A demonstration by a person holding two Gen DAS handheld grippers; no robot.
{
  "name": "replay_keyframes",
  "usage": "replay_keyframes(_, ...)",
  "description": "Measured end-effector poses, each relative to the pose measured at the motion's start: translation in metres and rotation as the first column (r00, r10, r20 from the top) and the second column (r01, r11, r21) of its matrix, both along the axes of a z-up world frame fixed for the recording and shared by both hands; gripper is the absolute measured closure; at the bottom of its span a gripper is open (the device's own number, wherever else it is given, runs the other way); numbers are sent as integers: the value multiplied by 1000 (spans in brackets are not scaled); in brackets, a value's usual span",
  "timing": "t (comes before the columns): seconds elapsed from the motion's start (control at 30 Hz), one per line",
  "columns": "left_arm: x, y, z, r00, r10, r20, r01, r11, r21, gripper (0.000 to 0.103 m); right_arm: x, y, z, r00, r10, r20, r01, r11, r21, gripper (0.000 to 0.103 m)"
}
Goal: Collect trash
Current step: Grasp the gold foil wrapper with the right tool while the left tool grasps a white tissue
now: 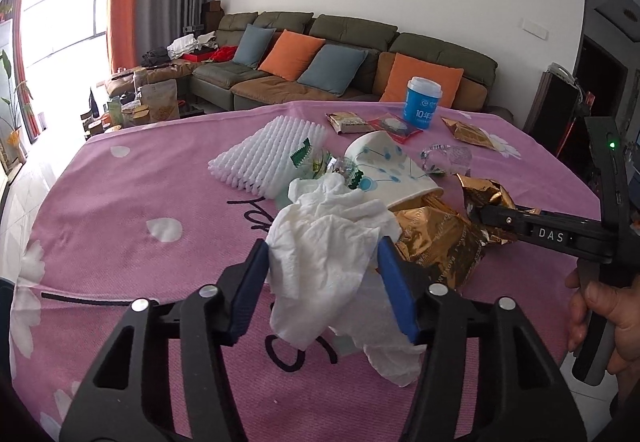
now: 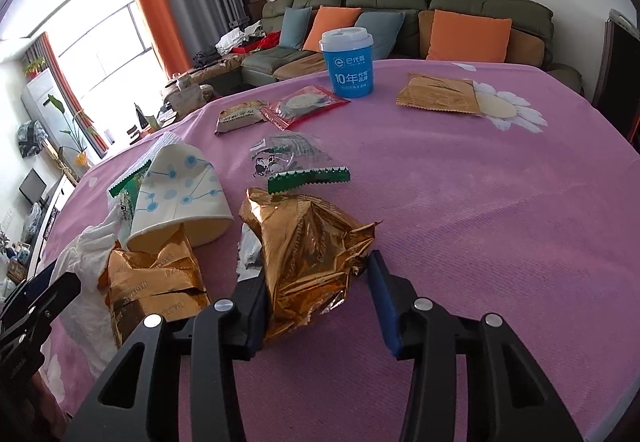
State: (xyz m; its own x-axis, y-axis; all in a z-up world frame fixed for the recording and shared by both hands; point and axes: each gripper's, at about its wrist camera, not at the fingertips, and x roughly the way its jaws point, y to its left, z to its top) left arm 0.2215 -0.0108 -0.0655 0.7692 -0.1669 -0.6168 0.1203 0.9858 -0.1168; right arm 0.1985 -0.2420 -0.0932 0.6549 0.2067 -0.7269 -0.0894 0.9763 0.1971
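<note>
A crumpled white tissue [image 1: 320, 254] lies on the pink cloth between the blue pads of my left gripper [image 1: 322, 246], and both pads press its sides. My right gripper [image 2: 316, 268] is shut on a crumpled gold wrapper [image 2: 308, 246]: the left pad lies against it and the right pad meets its corner. A second gold wrapper [image 2: 152, 282] lies partly inside a tipped paper cup [image 2: 180, 194] with blue dots. In the left wrist view the right gripper [image 1: 476, 212] comes in from the right.
A white foam net [image 1: 268, 158], a clear wrapper with a green edge [image 2: 308, 176], a blue lidded cup [image 2: 350, 62], a red packet [image 2: 304, 102], a snack bar [image 2: 240, 118] and a flat gold packet [image 2: 440, 94] lie on the pink tablecloth [image 2: 480, 202]. A sofa stands behind.
</note>
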Motion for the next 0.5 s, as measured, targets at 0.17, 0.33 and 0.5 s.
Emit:
replay_keyframes(0.17, -4, 12, 1, 999, 40, 18, -39, 998, -40, 77, -4, -1, 0, 1000, 3, 5, -3, 1000, -1, 60)
replay_keyframes(0.33, -13, 16, 10, 997, 43, 61, -39, 997, -64, 71, -4, -1, -1, 1000, 4, 5, -4, 1000, -2, 60)
replay_keyframes(0.5, -19, 21, 13, 996, 54, 69, -49, 996, -76, 63, -6, 1, -2, 1000, 6, 8, -6, 1000, -6, 60)
